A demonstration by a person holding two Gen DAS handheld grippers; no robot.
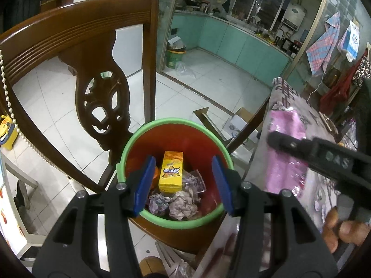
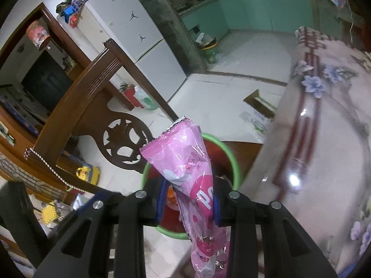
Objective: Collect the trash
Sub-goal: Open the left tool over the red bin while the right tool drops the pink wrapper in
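Fingers of the right gripper (image 2: 189, 200) clamped on a pink wrapper (image 2: 185, 162) lettered "po", above the green-rimmed red bin (image 1: 176, 136) just off the worktop (image 1: 301, 106) edge; left gripper (image 1: 183, 183) parted, empty, over it.

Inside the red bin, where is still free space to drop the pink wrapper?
The far half of the red bin, between the green rim and the yellow box, is bare. The near half is crowded: crumpled paper and small wrappers. The pink wrapper is in the right gripper.
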